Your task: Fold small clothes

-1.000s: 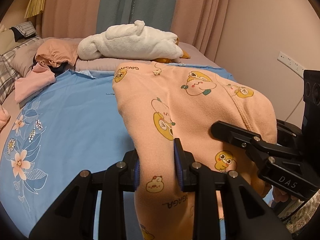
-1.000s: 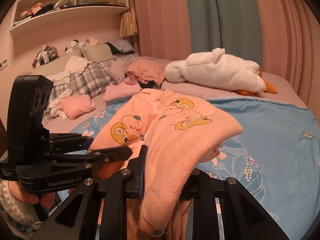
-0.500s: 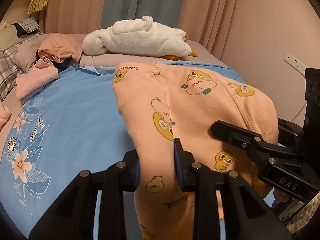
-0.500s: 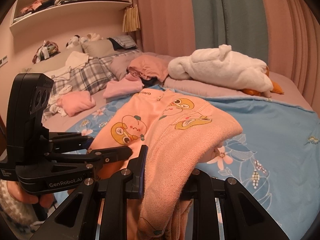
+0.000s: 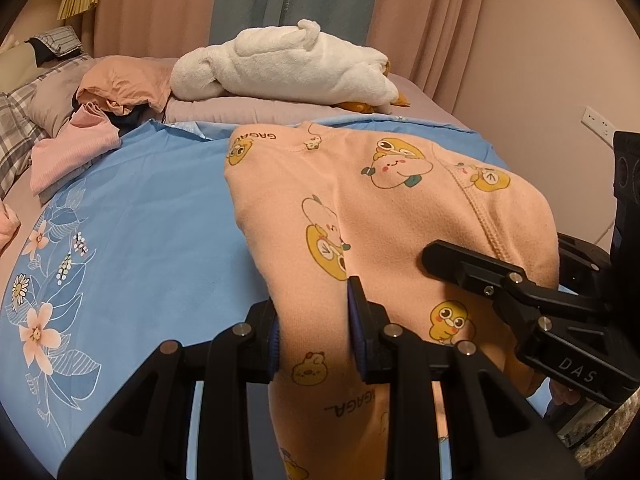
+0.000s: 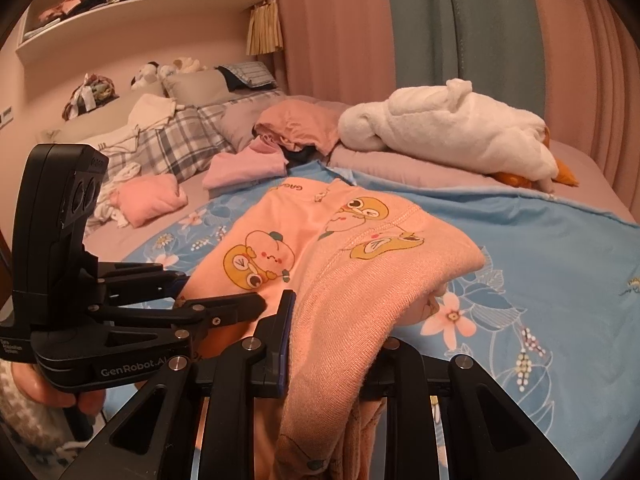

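A small peach garment (image 5: 360, 208) printed with yellow cartoon animals lies stretched over the blue flowered bedsheet (image 5: 132, 216). My left gripper (image 5: 314, 324) is shut on its near left part, cloth bunched between the blue pads. My right gripper (image 6: 328, 340) is shut on the near right part (image 6: 360, 264), where the fabric drapes over and hides the right finger. Each gripper shows in the other's view, the right one (image 5: 520, 292) beside the left, the left one (image 6: 132, 320) held by a hand. The garment's far end rests on the sheet.
A white plush duck (image 5: 288, 64) lies on a mauve cover at the back. Pink and peach clothes (image 6: 248, 164) and plaid pillows (image 6: 168, 144) are piled at the back left. Curtains hang behind, a shelf (image 6: 132, 0) with clothes at upper left, a wall socket (image 5: 598, 122) right.
Both grippers have moved forward over the bed and slightly down, carrying the peach garment along. The duck and pillows look nearer. Both grips are unchanged.
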